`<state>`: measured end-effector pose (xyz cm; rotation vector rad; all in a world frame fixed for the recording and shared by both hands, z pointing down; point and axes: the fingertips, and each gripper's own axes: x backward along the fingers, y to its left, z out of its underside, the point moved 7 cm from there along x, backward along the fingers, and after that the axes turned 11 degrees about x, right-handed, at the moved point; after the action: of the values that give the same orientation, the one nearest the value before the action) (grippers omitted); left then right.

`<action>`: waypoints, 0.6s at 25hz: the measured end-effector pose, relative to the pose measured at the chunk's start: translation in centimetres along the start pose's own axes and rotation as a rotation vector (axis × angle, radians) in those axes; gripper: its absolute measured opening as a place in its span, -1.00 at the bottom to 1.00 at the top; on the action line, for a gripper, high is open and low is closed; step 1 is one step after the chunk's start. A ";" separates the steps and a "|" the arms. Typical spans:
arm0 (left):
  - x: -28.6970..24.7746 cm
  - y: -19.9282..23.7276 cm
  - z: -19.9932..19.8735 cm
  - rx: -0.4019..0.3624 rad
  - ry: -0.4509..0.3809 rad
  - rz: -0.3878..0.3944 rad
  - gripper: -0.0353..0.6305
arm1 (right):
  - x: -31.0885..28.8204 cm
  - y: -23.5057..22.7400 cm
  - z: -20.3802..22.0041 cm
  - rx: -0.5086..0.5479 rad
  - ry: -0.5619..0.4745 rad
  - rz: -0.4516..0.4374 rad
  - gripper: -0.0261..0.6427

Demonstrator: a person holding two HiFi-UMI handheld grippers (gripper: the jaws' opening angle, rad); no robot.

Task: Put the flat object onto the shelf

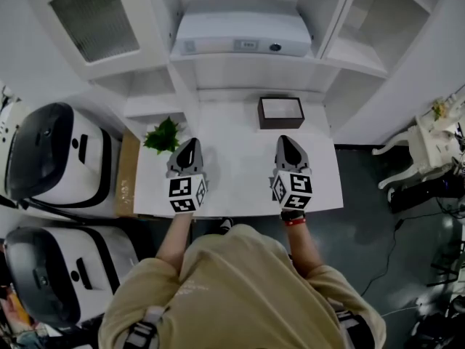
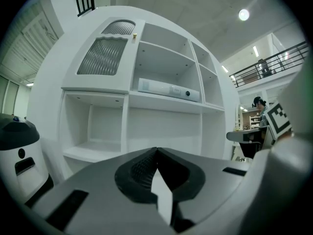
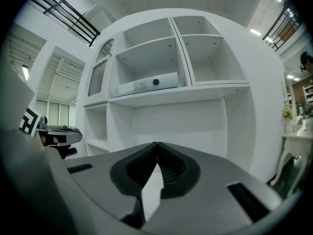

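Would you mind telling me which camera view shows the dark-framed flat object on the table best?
The head view: the dark-framed flat object lies in full sight at the far edge of the table. Neither gripper view shows it; both look over it at the white shelf unit.

The head view is bright and even, lit from overhead: the white bench (image 1: 240, 173) is nearly washed out with only faint shadows, the dark grey floor (image 1: 378, 217) beside it stays dim, and the boards of the white shelf unit (image 1: 247, 71) bow toward the edges. Both gripper views are fisheye circles with black corners. A round ceiling lamp (image 2: 243, 14) glares in the left one and a long strip light (image 3: 257, 32) in the right, with the nearest foreground soft and the shelves sharp.
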<state>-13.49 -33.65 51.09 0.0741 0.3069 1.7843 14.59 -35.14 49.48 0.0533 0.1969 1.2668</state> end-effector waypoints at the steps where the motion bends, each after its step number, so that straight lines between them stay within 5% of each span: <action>1: 0.0 0.0 0.0 -0.002 -0.002 0.001 -0.83 | 0.0 0.0 0.0 0.000 0.000 0.002 -0.85; 15: -1.0 0.6 1.3 0.018 0.043 0.011 -0.83 | -0.7 0.2 0.7 0.000 0.034 -0.008 -0.85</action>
<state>-13.56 -34.51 52.56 0.0500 0.3546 1.7960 14.36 -35.70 50.32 0.0309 0.2257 1.2607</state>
